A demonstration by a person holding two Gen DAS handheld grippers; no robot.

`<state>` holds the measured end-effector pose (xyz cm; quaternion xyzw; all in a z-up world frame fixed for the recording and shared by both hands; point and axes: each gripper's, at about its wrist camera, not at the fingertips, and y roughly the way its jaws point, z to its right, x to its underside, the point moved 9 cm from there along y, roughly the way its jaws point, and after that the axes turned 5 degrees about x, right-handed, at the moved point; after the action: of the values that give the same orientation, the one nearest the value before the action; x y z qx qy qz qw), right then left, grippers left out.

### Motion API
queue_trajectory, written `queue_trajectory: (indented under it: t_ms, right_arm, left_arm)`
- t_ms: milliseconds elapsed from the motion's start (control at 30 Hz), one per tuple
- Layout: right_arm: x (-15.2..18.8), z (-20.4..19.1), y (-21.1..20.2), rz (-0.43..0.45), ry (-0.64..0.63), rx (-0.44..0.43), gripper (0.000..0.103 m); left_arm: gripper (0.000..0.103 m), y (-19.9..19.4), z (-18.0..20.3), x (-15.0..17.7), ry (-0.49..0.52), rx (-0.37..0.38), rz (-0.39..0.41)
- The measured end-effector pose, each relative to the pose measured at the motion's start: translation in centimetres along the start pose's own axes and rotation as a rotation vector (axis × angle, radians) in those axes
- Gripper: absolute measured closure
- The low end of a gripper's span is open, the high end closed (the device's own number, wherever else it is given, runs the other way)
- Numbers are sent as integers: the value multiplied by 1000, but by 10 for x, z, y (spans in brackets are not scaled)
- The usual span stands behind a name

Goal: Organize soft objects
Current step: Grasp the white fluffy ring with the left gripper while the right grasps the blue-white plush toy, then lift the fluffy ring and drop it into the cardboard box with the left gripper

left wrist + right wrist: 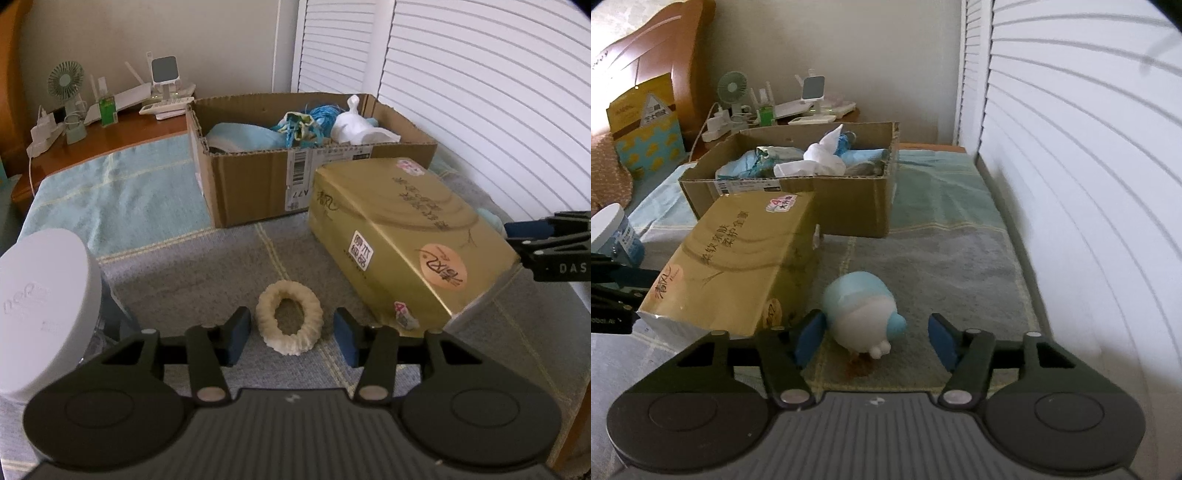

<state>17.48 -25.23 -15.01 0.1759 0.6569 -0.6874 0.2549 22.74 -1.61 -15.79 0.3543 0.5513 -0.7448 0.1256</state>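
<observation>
"A77" on cardboard box [255, 177] label, "DAS", perhaps cut off, on right gripper [554, 251]

You are in a home bedroom: a bed with a checked cover [147, 206], a wooden headboard [683, 48], and a nightstand [110, 136] holding a small fan [65, 79].

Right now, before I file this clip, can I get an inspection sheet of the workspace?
Surface: checked blue-grey bedspread.
Job's things: cream scrunchie between left claw pads, untouched; blue-white plush toy between right claw pads, not gripped; cardboard box holding soft items.
Clutter: gold tissue pack, white-lidded tub.
Grippers: both open.
Cables: white charger lead on the nightstand.
Surroundings: louvred doors, desk fan.
</observation>
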Motion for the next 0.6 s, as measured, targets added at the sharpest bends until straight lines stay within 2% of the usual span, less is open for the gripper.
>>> queue_trajectory:
  t_ms: [100,233,400,600]
  right_arm:
    - [0,-4,4,-11,-1,-35,51]
    - [-1,-6,4,-5,-2,-29,52]
    - [1,5,-4,-6,-4,36,52]
    - [7,7,-3,-16,-9,37,52]
  left_arm:
    - [53,1,0,-1,-2,0,2]
    - [53,1,0,-1,-2,-2,2]
    - [53,2,1,-1,10,-5,2]
    - [53,4,1,-3,2,-4,11]
